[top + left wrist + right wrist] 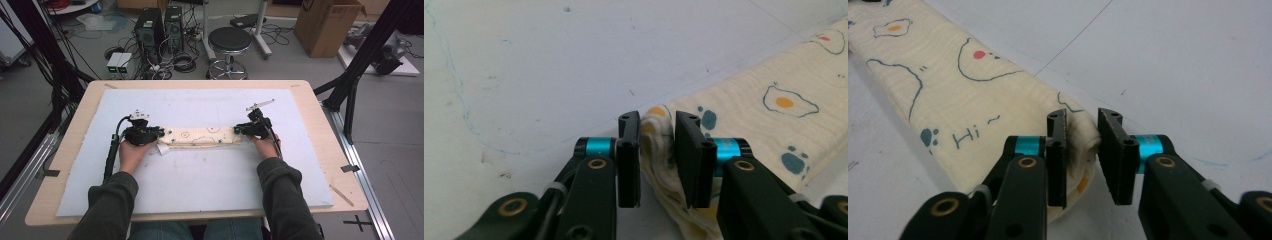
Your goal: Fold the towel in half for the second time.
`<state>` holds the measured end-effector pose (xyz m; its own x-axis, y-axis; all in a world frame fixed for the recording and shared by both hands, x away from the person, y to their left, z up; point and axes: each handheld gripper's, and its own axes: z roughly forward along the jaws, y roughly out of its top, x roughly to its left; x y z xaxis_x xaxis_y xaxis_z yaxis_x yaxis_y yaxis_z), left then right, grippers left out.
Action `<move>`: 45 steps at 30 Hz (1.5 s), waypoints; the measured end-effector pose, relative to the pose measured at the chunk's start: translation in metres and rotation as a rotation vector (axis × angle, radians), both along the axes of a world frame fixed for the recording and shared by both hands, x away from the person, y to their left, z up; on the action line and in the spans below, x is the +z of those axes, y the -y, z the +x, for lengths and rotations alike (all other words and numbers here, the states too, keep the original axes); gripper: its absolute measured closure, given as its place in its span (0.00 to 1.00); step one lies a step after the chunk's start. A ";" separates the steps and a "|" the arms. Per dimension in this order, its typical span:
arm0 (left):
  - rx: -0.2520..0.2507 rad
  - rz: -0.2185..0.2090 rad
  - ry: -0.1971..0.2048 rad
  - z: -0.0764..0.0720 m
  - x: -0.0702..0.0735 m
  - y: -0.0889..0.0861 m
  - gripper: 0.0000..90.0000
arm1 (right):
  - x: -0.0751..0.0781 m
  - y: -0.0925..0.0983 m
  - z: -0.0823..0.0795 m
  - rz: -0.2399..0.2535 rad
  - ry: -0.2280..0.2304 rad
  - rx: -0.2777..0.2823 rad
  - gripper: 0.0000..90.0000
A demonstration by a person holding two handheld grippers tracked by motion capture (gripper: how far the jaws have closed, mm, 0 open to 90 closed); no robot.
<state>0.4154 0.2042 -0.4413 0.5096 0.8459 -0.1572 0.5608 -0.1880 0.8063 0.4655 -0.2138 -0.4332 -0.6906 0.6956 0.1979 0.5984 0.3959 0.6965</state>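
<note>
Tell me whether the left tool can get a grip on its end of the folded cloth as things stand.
Probably yes. The left tool already straddles the bunched end of the folded cloth, jaws parted with a gap on each side. Nothing lies between the pads and the fabric, so closing should catch it.

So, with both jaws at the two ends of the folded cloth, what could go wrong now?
1. In the left gripper the cream printed cloth, folded into a long strip, sits bunched between loosely parted jaws; lifting now could let that end slip out.
2. The right gripper shows a gap beside the cloth's corner, so pulling may stretch the strip unevenly.
3. The layers may unfold on the white foam mat.
</note>
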 end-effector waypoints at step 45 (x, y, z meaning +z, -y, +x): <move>-0.109 -0.076 0.075 -0.036 0.043 -0.014 0.44 | 0.048 0.014 -0.037 0.177 0.102 -0.021 0.23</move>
